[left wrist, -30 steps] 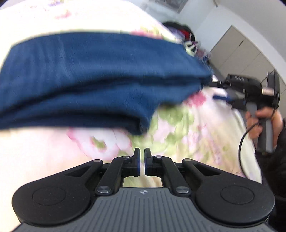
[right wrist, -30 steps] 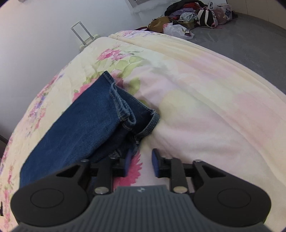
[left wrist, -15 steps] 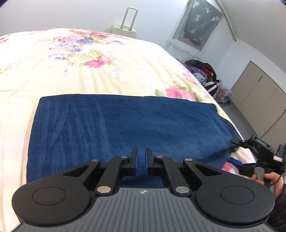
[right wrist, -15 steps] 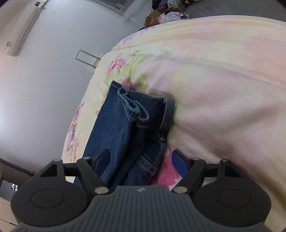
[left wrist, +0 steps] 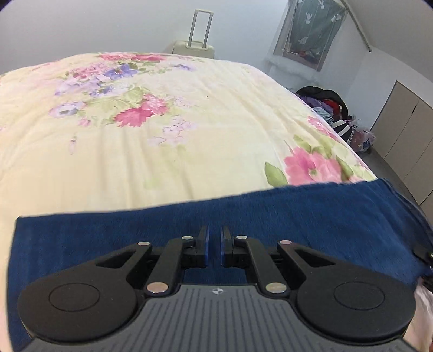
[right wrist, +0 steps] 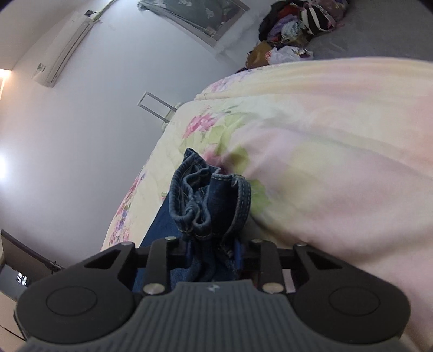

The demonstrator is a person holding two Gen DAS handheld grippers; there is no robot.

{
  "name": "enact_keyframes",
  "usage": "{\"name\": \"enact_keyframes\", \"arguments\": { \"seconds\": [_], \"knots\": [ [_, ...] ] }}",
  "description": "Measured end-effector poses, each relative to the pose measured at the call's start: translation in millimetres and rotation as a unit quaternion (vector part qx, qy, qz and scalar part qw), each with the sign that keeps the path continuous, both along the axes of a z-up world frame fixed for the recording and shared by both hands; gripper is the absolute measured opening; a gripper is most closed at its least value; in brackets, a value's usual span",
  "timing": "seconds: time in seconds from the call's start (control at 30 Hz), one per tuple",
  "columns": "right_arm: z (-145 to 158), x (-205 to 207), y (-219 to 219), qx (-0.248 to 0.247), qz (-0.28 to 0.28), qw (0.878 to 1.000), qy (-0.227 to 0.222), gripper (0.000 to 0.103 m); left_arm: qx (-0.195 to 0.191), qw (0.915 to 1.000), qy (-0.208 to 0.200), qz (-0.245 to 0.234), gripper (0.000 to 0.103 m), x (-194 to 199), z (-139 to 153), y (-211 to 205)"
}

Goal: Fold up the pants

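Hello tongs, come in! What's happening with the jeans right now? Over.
Right tongs clamped on bunched jeans hems. Left tongs nearly shut, empty, over the fold. Nothing blocking.

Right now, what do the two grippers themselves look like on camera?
They look identical. The left gripper and the right gripper each have a grey ribbed body with a small centre logo, glossy black linkage arms with silver pins, round black side discs and blue-faced fingers. No cables or sleeves show.

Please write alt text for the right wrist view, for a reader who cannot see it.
The right hand-held gripper is closed on the bunched hems of blue jeans, which lie on a floral bedspread. Behind are a white wall and a pile of clothes on the floor.
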State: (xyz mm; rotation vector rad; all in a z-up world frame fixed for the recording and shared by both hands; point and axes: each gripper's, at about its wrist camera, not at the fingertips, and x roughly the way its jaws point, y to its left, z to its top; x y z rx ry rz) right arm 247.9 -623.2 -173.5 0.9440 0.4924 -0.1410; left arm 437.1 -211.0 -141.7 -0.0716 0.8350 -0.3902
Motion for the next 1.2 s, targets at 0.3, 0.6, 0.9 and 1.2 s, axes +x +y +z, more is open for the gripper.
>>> {"name": "enact_keyframes", "arguments": {
  "seconds": [0.3,0.6,0.9,1.2],
  "knots": [
    [26.4,1.8,12.2,-0.059,0.009,0.998,0.009,0.021,0.041,0.9992,-0.001,0.004,0.006,35.7,-26.2,-30.6],
    [35.5,5.7,18.0,-0.066,0.005,0.997,0.028,0.02,0.083,0.9939,-0.038,-0.063,0.007,-61.6,-1.4,-53.7],
    [52.1,6.5,27.7,-0.086,0.016,0.996,0.019,0.017,0.121,0.988,-0.05,-0.082,0.003,-145.2,-10.4,-58.0],
    [77.0,6.9,44.8,-0.112,0.038,0.993,0.01,0.016,0.117,0.9891,-0.03,-0.085,0.002,-173.2,-29.1,-54.9]
  ]
}}
